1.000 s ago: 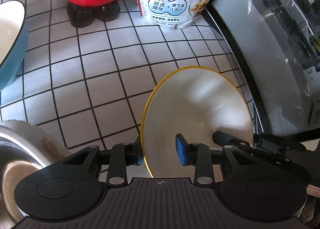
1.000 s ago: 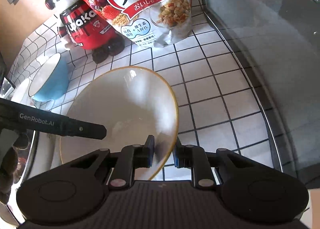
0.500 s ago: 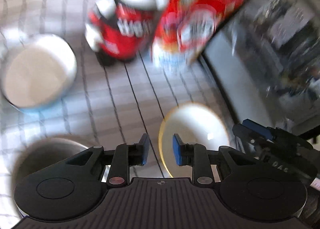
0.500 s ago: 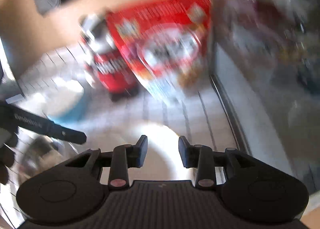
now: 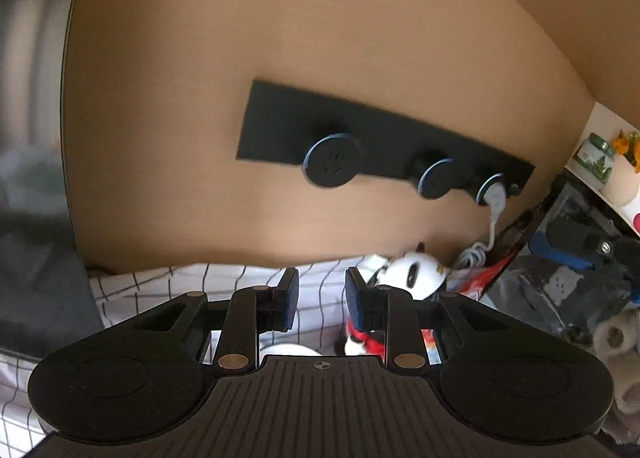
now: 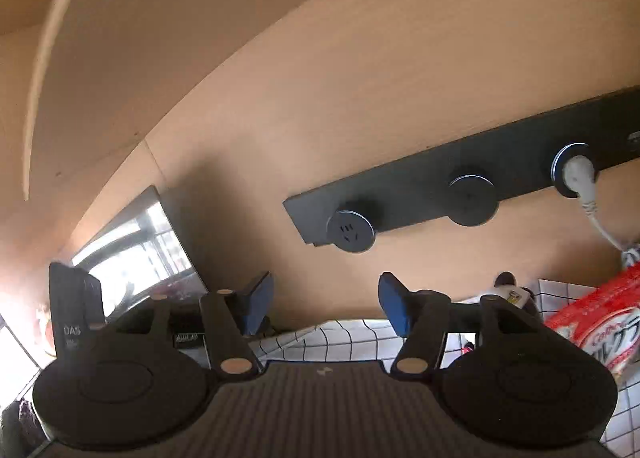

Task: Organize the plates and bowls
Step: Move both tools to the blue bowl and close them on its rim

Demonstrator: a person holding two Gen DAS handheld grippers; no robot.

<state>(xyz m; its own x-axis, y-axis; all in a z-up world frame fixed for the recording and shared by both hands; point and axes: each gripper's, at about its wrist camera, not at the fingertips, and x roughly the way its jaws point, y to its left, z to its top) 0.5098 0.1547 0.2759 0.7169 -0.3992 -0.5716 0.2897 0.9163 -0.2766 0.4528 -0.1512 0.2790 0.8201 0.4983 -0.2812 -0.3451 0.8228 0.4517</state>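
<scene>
Both cameras point up at the wooden wall, so no plate is in view. My left gripper (image 5: 322, 298) is empty, its blue pads a small gap apart. A sliver of a white bowl rim (image 5: 286, 350) shows just below it. My right gripper (image 6: 326, 308) is open wide and empty. The other gripper (image 5: 576, 248) shows at the right edge of the left wrist view.
A black socket rail (image 5: 384, 145) is on the wall, also in the right wrist view (image 6: 460, 185), with a white plug (image 6: 578, 173). On the checked cloth (image 5: 240, 282) stand a cow-shaped toy (image 5: 412, 276) and a red cereal bag (image 6: 600, 330). A dark screen (image 6: 136, 246) is at left.
Both grippers let go of the yellow-rimmed bowl, rose and tilted upward, so the bowls dropped out of view. The right gripper opened wider.
</scene>
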